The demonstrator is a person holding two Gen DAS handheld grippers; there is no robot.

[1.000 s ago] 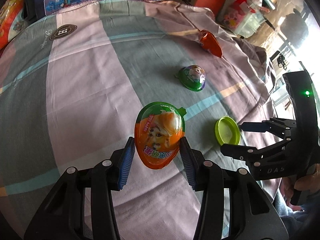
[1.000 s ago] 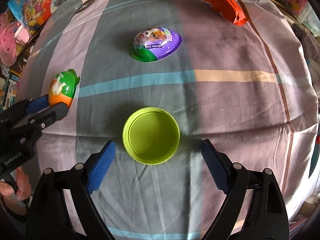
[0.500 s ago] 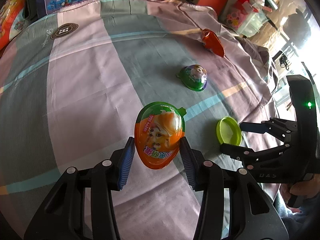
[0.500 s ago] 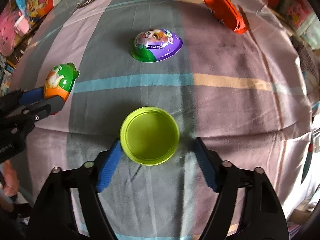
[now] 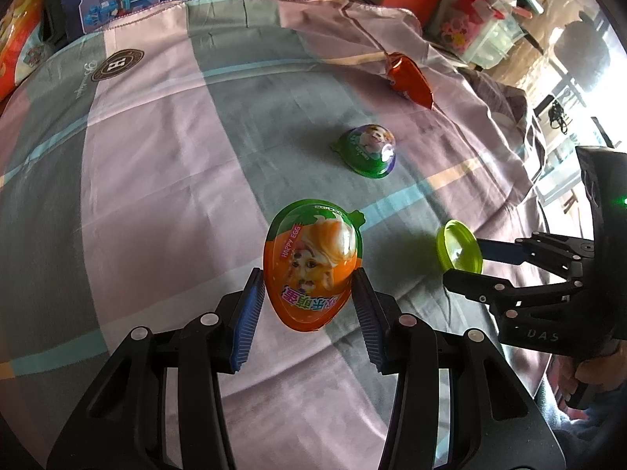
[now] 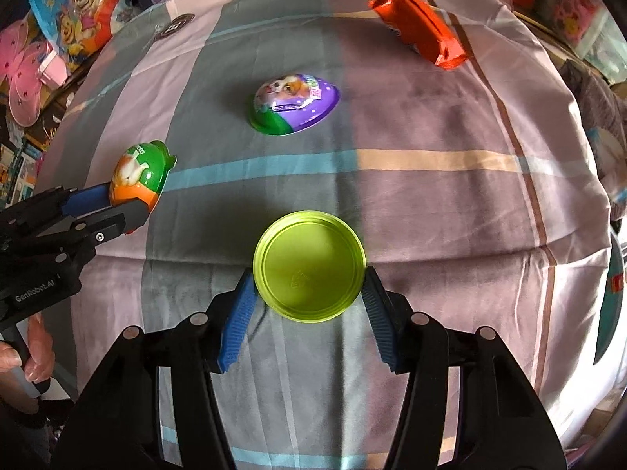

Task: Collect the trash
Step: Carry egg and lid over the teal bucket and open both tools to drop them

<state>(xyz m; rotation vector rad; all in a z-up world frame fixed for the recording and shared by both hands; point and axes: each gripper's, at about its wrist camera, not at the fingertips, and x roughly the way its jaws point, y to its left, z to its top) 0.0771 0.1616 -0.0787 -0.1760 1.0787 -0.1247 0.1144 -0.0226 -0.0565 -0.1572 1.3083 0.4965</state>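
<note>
Left gripper clamped on orange egg shell, held above striped cloth. Right gripper closing on lime lid, pads at both rims, lid tilted off cloth. Farther out: purple-green egg shell lying on cloth, then orange wrapper near far edge.

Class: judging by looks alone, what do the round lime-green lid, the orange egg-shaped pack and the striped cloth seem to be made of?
Lime-green lid: probably moulded plastic, smooth and semi-matt, with raised ring and stamped mark. Orange egg pack: glossy printed plastic shell, judging by sharp highlights. Striped cloth: woven fabric, matt, softly creased.
</note>
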